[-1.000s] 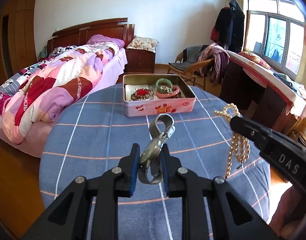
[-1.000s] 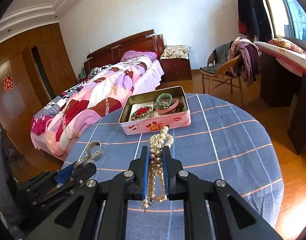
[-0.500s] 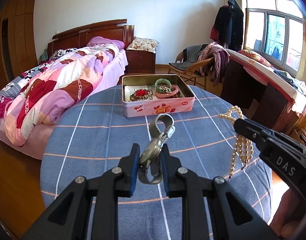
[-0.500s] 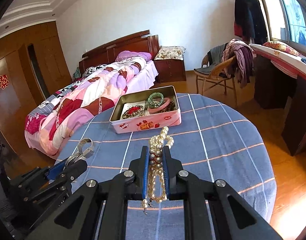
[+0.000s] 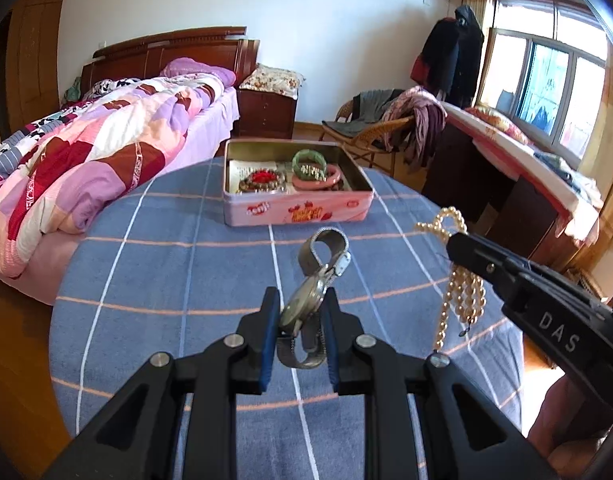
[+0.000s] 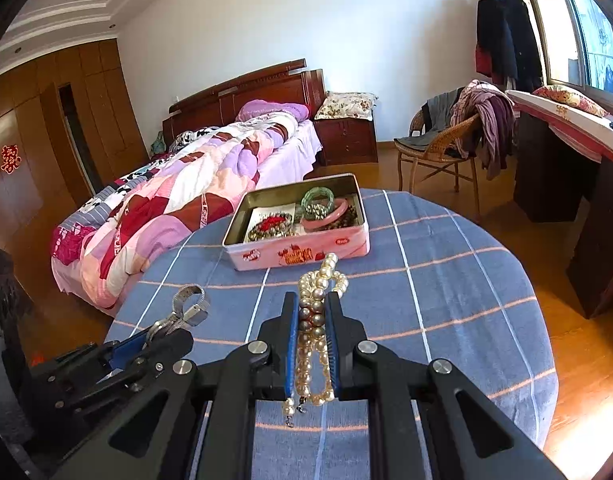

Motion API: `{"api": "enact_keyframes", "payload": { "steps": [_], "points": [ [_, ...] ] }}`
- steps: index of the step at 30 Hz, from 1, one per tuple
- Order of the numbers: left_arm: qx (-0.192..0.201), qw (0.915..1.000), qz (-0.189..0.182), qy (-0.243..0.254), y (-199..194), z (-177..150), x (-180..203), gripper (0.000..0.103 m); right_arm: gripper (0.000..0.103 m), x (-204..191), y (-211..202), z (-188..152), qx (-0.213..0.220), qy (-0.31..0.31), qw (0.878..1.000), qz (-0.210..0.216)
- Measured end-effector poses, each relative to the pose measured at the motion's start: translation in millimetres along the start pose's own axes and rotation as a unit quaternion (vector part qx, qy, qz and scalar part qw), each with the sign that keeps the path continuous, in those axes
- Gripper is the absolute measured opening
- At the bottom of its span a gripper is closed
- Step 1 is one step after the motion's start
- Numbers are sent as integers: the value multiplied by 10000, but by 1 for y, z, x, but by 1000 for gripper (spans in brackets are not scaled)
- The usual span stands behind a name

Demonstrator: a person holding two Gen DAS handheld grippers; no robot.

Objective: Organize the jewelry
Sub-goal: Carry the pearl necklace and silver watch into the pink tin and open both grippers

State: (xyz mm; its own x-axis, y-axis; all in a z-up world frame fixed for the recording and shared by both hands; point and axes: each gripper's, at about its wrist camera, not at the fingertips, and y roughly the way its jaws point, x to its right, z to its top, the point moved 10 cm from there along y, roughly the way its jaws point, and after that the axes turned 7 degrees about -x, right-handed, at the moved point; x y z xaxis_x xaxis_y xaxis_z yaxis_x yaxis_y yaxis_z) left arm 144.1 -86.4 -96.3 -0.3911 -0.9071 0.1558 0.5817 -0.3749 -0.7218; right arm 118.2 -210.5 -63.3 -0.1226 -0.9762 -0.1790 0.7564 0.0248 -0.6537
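Observation:
My left gripper (image 5: 299,312) is shut on a metal-band wristwatch (image 5: 312,300) and holds it above the blue checked tablecloth (image 5: 178,272). My right gripper (image 6: 312,312) is shut on a pearl necklace (image 6: 318,312) whose strands hang below the fingers. The necklace also shows in the left wrist view (image 5: 460,284), to the right of the watch. The watch also shows in the right wrist view (image 6: 182,312), at lower left. An open pink tin box (image 5: 298,212) stands at the table's far side, ahead of both grippers. It holds a green bangle (image 5: 308,160), a pink bangle (image 5: 326,182) and a red beaded piece (image 5: 262,179).
The round table's edge drops to a wooden floor (image 6: 578,344) on all sides. A bed with a patchwork quilt (image 5: 86,152) lies to the left. A wicker chair with clothes (image 6: 446,148) and a dark desk (image 6: 562,168) stand at the right.
Both grippers have drawn back and risen a little from the tin box. Each keeps its hold, on the watch and on the necklace.

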Motion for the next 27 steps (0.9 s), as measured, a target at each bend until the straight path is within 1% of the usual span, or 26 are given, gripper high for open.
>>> {"api": "enact_keyframes", "payload": {
  "steps": [5,11,14,19,25,27],
  "points": [
    [199,9997,109,81,-1,22,-3,22,12,0,2,18,96,4,9999,51],
    [463,9989,-40,-16,-1,55,-8,22,12,-5,7,50,287,-16,9995,137],
    [554,9984,-54,-28,4,70,-9,22,12,-6,13,68,375,-30,9992,148],
    [629,9980,-38,-89,24,95,-14,22,12,-5,32,96,470,-61,9988,85],
    [641,9978,-20,-163,54,120,-17,22,13,1,70,127,476,43,9988,68],
    [587,9981,1,-171,67,127,-17,22,13,4,86,136,451,61,9990,47]
  ]
}}
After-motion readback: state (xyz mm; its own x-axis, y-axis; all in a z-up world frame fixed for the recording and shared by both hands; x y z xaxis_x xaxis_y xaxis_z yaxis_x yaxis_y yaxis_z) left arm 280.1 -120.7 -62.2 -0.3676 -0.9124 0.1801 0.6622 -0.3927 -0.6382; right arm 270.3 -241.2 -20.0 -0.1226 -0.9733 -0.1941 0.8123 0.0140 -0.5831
